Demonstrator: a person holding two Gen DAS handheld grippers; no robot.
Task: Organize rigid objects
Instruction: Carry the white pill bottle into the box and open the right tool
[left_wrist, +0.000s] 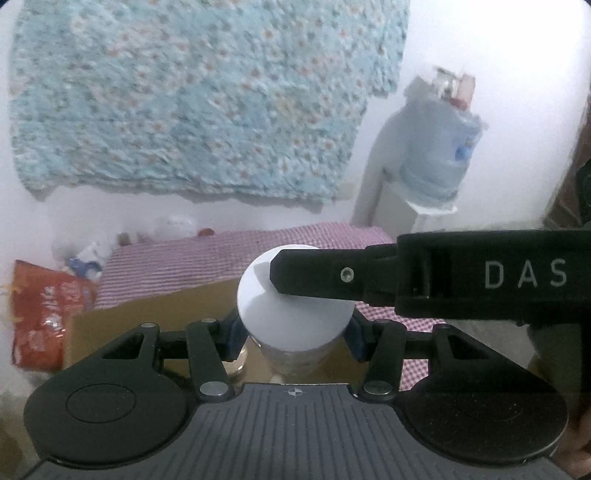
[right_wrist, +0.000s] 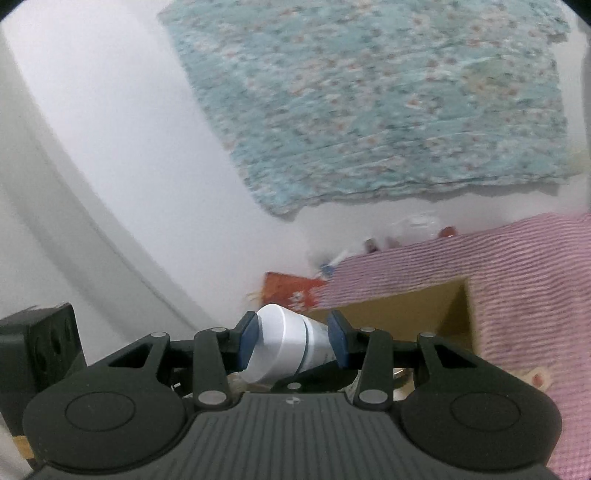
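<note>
A clear jar with a white lid (left_wrist: 291, 317) hangs above an open cardboard box (left_wrist: 147, 321). My left gripper (left_wrist: 293, 336) is shut on the jar's body, a blue pad on each side just under the lid. A black finger (left_wrist: 325, 277) of the right gripper reaches in from the right and lies across the lid's top. In the right wrist view the same jar (right_wrist: 284, 339) lies tilted between the blue pads of my right gripper (right_wrist: 293, 341), lid towards the left pad. The pads press on it. The jar's bottom is hidden.
The cardboard box (right_wrist: 406, 310) sits on a pink checked cloth (right_wrist: 517, 277). A red packet (left_wrist: 44, 306) and small bottles lie by the wall on the left. A water dispenser bottle (left_wrist: 436, 155) stands at the right. A blue floral cloth (left_wrist: 184, 92) hangs on the wall.
</note>
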